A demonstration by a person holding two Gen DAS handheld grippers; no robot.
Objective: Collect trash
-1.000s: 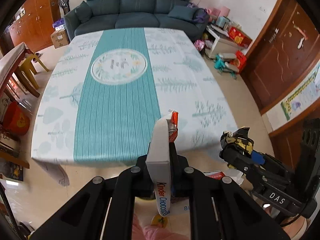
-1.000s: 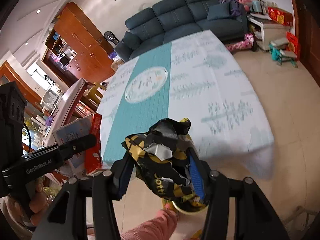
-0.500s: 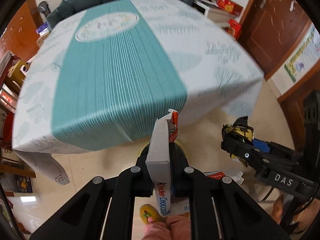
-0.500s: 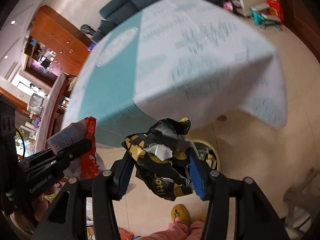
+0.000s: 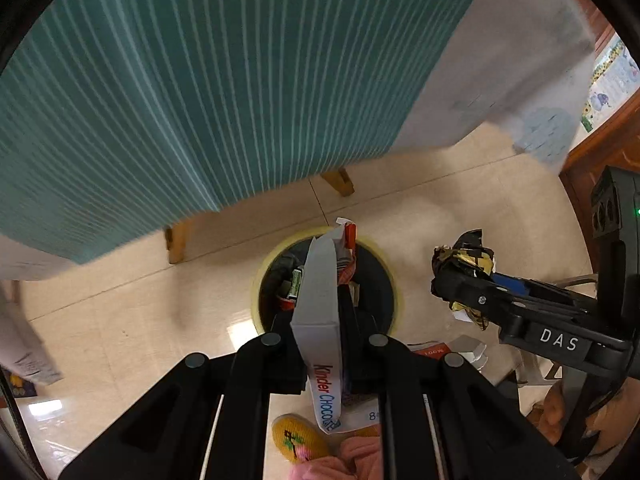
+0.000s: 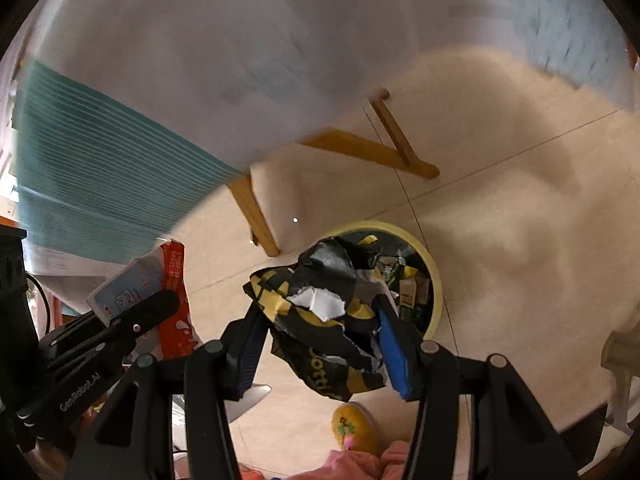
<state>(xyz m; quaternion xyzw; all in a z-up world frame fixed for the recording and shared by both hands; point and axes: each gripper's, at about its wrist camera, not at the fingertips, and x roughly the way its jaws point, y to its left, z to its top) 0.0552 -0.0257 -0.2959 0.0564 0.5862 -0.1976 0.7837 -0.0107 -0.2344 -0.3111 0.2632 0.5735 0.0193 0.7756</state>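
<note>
Landmark: yellow-rimmed bin (image 5: pixel 394 280) on tile floor (image 5: pixel 120 320), near the table w/ teal-striped cloth (image 5: pixel 200 80). Left gripper (image 5: pixel 326 308) sits right over the bin mouth, jaws clamped tight on a flattened Kinder Chocolate box (image 5: pixel 318 300). Right gripper (image 6: pixel 320 332) is just beside the bin on its near side, jaws partway apart, pressing on a crumpled black-yellow wrapper (image 6: pixel 320 308). Trash already inside the bin. Yellow slipper (image 6: pixel 354 426) nearer than the bin.

Striped tablecloth (image 5: pixel 200 100) (teal) overhangs tiled floor (image 5: pixel 120 312).
</note>
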